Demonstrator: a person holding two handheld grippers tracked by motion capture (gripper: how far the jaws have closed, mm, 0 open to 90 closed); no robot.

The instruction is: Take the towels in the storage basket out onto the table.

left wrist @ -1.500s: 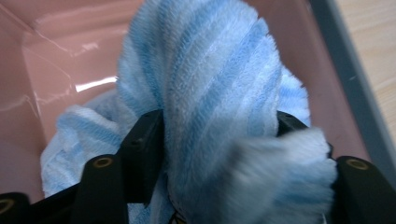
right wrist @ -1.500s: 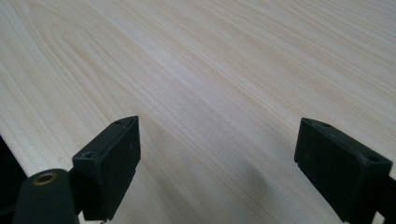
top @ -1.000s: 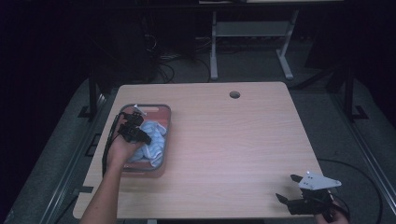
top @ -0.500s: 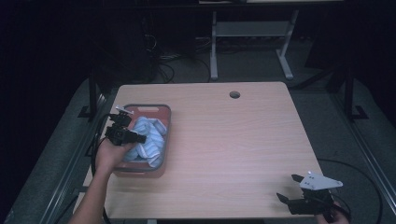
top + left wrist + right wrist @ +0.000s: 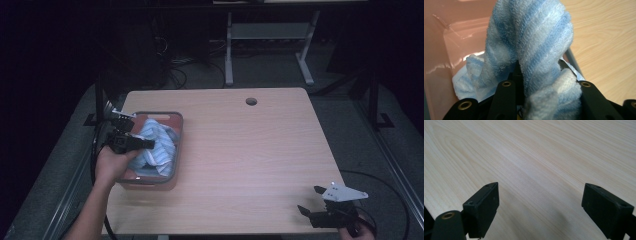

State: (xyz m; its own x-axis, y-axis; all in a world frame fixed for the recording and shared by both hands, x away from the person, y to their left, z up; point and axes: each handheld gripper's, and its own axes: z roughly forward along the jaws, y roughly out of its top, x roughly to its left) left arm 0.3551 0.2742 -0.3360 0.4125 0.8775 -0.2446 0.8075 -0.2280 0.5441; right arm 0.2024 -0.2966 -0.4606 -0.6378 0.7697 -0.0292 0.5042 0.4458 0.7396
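Observation:
A blue and white striped towel (image 5: 157, 142) lies bunched in a pink bin (image 5: 175, 120) with a grey rim at the table's left side. My left gripper (image 5: 147, 144) is over the bin's left half, shut on a fold of the towel (image 5: 541, 50), which rises between and in front of its jaws in the left gripper view; the bin's pink wall (image 5: 454, 37) is behind. Near the table's front right corner my right gripper (image 5: 310, 200) hovers open over bare wood (image 5: 536, 170), nothing between its jaws.
The wooden table (image 5: 250, 150) has a round cable hole (image 5: 251, 101) near its far edge. Cables trail from both grippers. A white metal stand (image 5: 270, 45) and dark floor lie beyond the table.
My left hand has drawn back to the left and risen over the bin, pulling the gripped towel fold up with it. The right gripper has stayed where it was.

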